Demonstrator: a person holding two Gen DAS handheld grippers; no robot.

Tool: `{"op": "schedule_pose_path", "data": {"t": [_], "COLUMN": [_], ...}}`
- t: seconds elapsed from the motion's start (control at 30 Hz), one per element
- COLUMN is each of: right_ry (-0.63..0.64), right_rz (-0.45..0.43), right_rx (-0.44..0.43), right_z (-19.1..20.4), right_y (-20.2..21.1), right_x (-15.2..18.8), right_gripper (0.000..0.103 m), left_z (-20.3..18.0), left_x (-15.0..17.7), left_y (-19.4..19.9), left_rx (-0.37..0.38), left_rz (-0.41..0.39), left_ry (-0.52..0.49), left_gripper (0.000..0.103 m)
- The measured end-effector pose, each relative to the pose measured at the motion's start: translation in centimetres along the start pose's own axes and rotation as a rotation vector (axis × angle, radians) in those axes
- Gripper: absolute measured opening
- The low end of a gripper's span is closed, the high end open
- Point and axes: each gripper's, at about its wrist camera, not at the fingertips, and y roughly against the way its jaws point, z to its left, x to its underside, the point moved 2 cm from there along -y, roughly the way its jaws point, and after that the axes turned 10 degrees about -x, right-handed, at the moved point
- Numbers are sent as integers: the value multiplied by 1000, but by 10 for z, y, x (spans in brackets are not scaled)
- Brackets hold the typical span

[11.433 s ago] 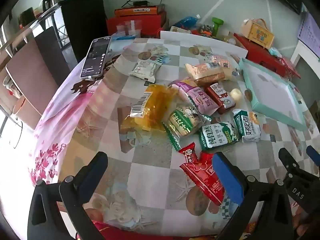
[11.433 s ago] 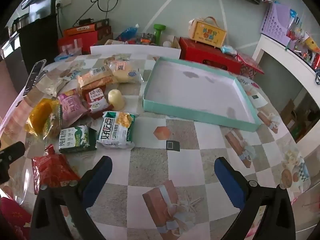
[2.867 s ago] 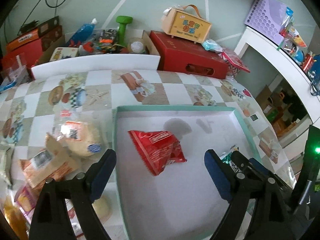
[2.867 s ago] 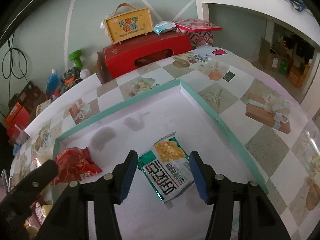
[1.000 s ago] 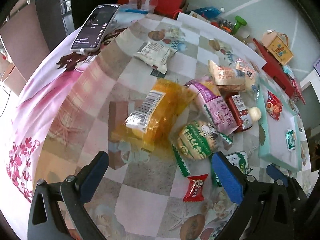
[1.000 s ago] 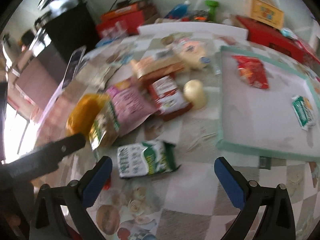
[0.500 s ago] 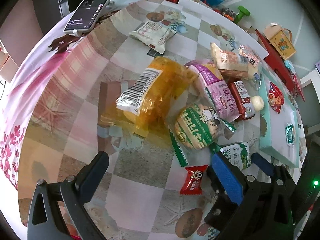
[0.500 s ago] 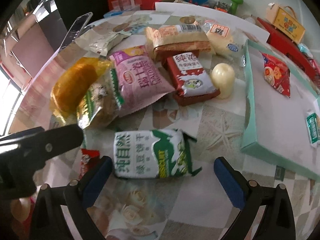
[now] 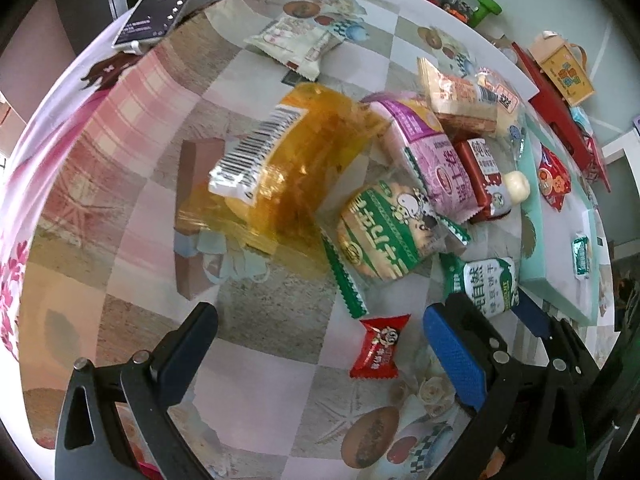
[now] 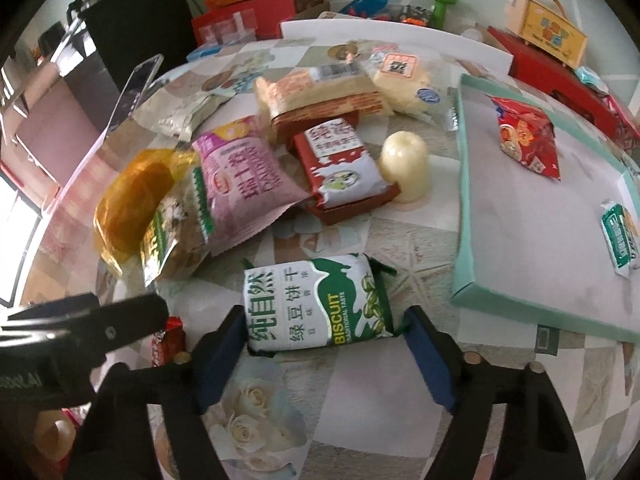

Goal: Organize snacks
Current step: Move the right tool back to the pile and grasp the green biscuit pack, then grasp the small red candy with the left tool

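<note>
So far only two snacks lie in the shallow teal tray (image 10: 466, 216): a red packet (image 10: 528, 136) toward its far end and a small green-and-white packet (image 10: 620, 236) near its right edge. Everything else is on the desk (image 9: 280, 360), so most of the sorting is left.

The right gripper (image 10: 324, 344) straddles the green-and-white biscuit pack (image 10: 316, 306), which lies flat just beside the tray's near corner. Its blue fingers (image 10: 222, 354) have just been closing with the pack between them, and they stand at either end of it, at or nearly at the wrapper; I cannot tell whether they press it yet, and the pack is not lifted.

The left gripper (image 9: 320, 344) hangs released over a small red candy (image 9: 378, 346), which sits on the desk between its fingers (image 9: 452, 356) but clear of both.

Still waiting in a loose heap are:
- an orange cellophane bag (image 9: 288, 168)
- a round green biscuit pack (image 9: 384, 232)
- a purple wafer packet (image 10: 244, 184)
- a red-and-white box (image 10: 344, 164)
- a pale jelly cup (image 10: 404, 166)
- a long tan bar pack (image 10: 320, 92)
- a clear-wrapped cake (image 10: 402, 84)
- a whitish packet (image 9: 296, 42) farther off.

My guess is the biscuit pack goes to the tray next, the candy after.
</note>
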Motion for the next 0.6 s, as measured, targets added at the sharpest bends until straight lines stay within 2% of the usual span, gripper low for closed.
{"op": "schedule_pose_path", "data": {"t": [0.27, 0.33, 0.57, 0.6], "right_ry": [-37, -61, -126, -129], "right_rz": [-8, -9, -12, -12], "right_rx": [17, 23, 30, 29], "right_z": [-10, -15, -26, -27], "right_y": [13, 16, 29, 30], "right_x": [14, 17, 31, 33], "right_gripper": [73, 73, 73, 73], "left_z": [-15, -21, -42, -46], "left_x": [7, 10, 21, 23], "left_y": [-3, -2, 3, 3], "left_rx": [21, 24, 30, 31], "left_rz": [18, 19, 19, 18], "left_ry": [-23, -43, -104, -113], "left_gripper": [102, 96, 63, 55]}}
